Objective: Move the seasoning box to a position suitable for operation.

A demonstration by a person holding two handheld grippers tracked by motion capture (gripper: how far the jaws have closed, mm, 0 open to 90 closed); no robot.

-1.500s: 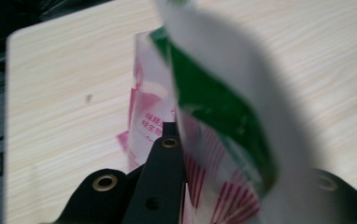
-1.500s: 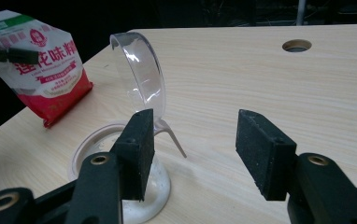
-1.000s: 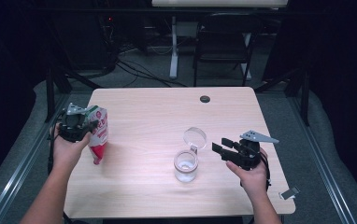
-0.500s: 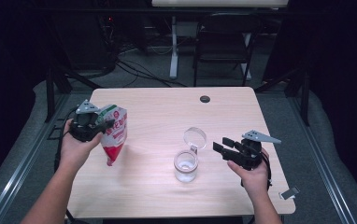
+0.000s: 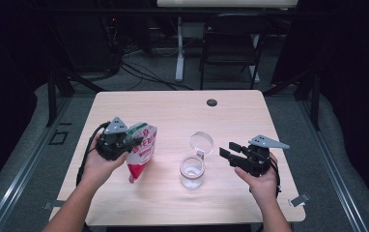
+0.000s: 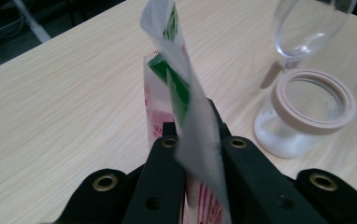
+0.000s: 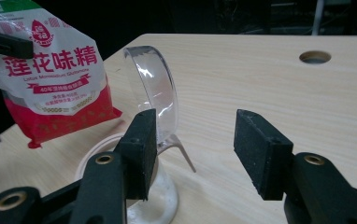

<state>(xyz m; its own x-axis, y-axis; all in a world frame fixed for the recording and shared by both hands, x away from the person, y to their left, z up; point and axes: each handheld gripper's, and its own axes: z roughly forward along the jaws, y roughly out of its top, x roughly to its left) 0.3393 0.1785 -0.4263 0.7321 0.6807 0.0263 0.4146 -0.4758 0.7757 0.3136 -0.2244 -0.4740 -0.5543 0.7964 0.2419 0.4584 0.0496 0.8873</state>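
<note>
Right now we've got the left gripper [image 5: 133, 141] clamped tight on the top edge of the seasoning bag [image 5: 141, 152], w/ the thin top seam pinched flat between the jaws in the left gripper view, so the bag [image 6: 179, 100] hangs from its upper end, long axis running down & tilted, red bottom corner just above or maybe touching the table [image 5: 173, 208]; can't tell which. The glass jar [image 5: 192, 171] stands upright near the table's middle, its hinged clear lid [image 5: 201, 143] flipped open and standing up on the far side of the mouth. The relation that matters: the jar sits to the right of the bag, between our two hands, mouth facing up, w/ bare wood between bag & jar. So, as we judge it, the left hand has to carry the bag rightward & tip its open end over the mouth. The right gripper [image 5: 227, 153] sits just right of the jar, jaws pointing at it, wide apart & holding nothing; they've just been closing a little, nothing between them. In the right gripper view its pads [image 7: 141, 149] frame the lid's edge & jar rim, not touching. It's the nearer one to the jar, prob. placed to steady it.
</note>
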